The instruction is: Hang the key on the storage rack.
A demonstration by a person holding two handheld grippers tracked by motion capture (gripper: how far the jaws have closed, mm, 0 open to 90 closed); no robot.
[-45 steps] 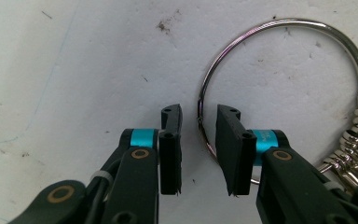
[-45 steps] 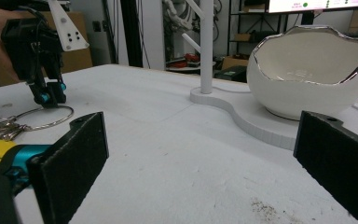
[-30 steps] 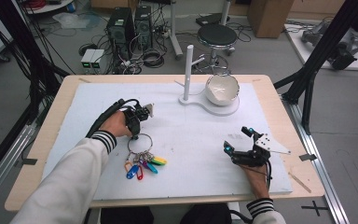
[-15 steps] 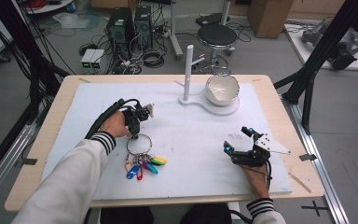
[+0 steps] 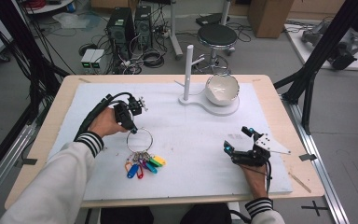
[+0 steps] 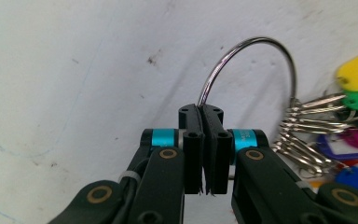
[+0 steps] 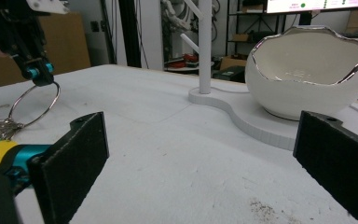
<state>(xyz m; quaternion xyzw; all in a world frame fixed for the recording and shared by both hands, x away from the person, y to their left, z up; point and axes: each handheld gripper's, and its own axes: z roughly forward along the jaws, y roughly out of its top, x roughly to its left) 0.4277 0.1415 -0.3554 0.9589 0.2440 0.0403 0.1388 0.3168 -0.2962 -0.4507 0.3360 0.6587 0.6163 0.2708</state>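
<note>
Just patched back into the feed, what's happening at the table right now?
A person works two hand-held grippers over a white mat. The left gripper is shut on the big metal key ring, which carries small rings and coloured tags lying on the mat. The right gripper rests open near the mat's right edge, holding nothing. Farther back stands a white stand with a hook post and an eggshell-shaped bowl.

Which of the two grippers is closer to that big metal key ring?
Left. The left gripper has its fingers clamped on the key ring; the right gripper sits open, well off to its right.
</note>
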